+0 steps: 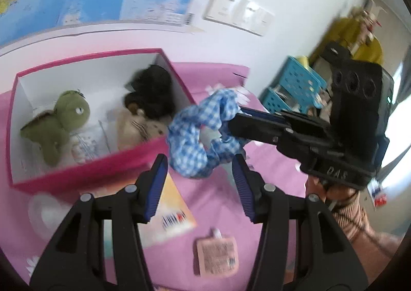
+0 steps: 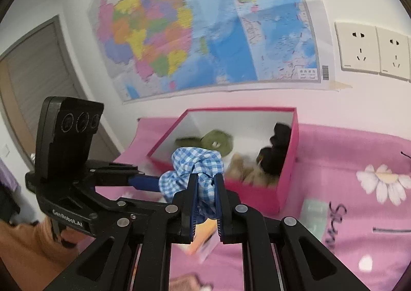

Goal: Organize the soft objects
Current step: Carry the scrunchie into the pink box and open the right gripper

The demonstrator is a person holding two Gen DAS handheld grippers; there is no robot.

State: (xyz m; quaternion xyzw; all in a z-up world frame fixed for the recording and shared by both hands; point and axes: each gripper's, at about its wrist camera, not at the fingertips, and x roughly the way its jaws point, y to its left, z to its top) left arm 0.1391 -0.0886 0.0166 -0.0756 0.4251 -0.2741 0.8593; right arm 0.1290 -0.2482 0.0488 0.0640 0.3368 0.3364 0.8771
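Note:
A blue-and-white checked scrunchie (image 1: 197, 134) hangs in the air just right of the open pink box (image 1: 84, 172). My right gripper (image 1: 232, 124) is shut on it; in the right wrist view the gripper (image 2: 206, 183) pinches the scrunchie (image 2: 197, 162) between its blue pads. My left gripper (image 1: 200, 170) is open and empty just below the scrunchie; it also shows in the right wrist view (image 2: 151, 183). In the box lie a green plush (image 1: 64, 121), a black plush (image 1: 154, 90) and a beige plush (image 1: 136, 129).
The pink flowered cloth (image 2: 359, 214) covers the table. A booklet (image 1: 169, 214), a small pink pouch (image 1: 217, 255) and a white heart-shaped item (image 1: 43, 211) lie near the box. Blue baskets (image 1: 295, 85) stand at the right. A map (image 2: 205, 23) hangs on the wall behind.

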